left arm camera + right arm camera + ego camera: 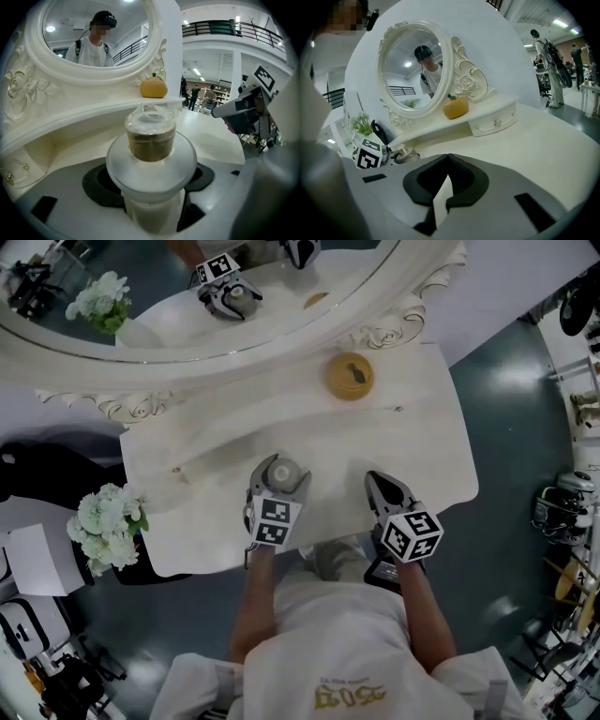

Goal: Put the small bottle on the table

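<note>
The small bottle (284,472) is frosted white, with a wide collar, a brownish-gold neck and a clear cap. It stands upright between the jaws of my left gripper (279,480) over the front of the white vanity table (422,451). In the left gripper view the bottle (151,154) fills the middle, and the left gripper (151,187) is shut on its body with the black pads (101,180) on both sides. Whether its base touches the tabletop is hidden. My right gripper (381,482) hovers to its right near the table's front edge. Its tips meet with nothing between them, as the right gripper view (449,157) shows.
An orange pumpkin-shaped jar (350,376) sits on the raised shelf under the oval mirror (187,296). White flowers (108,521) stand off the table's left end. A small drawer (493,123) sits under the shelf. People stand in the hall far behind (548,61).
</note>
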### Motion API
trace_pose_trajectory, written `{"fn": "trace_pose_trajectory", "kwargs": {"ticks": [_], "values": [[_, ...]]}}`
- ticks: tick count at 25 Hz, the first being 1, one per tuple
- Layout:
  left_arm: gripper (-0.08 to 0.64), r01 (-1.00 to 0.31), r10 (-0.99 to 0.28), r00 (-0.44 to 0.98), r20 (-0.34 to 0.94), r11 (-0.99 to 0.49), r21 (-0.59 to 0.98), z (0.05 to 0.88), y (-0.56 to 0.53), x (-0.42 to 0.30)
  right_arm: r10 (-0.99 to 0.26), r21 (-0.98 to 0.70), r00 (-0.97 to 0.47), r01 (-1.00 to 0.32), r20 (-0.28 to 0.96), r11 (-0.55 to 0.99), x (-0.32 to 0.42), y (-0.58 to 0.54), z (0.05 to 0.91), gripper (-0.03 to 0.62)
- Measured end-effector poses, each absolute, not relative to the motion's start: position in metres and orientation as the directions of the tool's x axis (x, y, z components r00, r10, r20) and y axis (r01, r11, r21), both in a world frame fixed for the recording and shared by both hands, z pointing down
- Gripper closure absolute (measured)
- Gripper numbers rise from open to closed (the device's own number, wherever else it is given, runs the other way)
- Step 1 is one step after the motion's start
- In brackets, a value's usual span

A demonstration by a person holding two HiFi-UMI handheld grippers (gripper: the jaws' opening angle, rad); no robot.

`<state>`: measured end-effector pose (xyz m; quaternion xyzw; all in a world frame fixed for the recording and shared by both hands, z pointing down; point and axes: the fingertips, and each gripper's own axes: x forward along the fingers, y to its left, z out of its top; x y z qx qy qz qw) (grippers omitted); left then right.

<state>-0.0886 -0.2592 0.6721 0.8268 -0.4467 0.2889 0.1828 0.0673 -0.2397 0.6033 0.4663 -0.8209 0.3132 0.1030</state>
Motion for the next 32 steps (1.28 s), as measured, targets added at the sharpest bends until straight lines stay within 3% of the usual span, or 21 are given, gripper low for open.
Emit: {"fn": "trace_pose_trajectory", "kwargs": {"ticks": [15, 26, 32], "values": [[0.206, -0.838, -0.639, 0.417, 0.646, -0.545, 0.002, 0.679, -0.256, -0.086, -0.709, -0.406, -0.548, -0.828, 0.444, 0.387, 0.060, -0.237, 0.595, 0.580], [0.150, -0.834, -0.603, 0.473, 0.642, -0.541, 0.107, 0.668, -0.244, -0.090, -0.740, -0.384, -0.539, -0.833, 0.403, 0.398, 0.060, -0.223, 0.568, 0.580], [0.160, -0.831, -0.607, 0.497, 0.620, -0.538, 0.141, 0.649, -0.228, -0.095, -0.751, -0.381, -0.549, -0.825, 0.368, 0.416, 0.053, -0.212, 0.555, 0.580]]}}
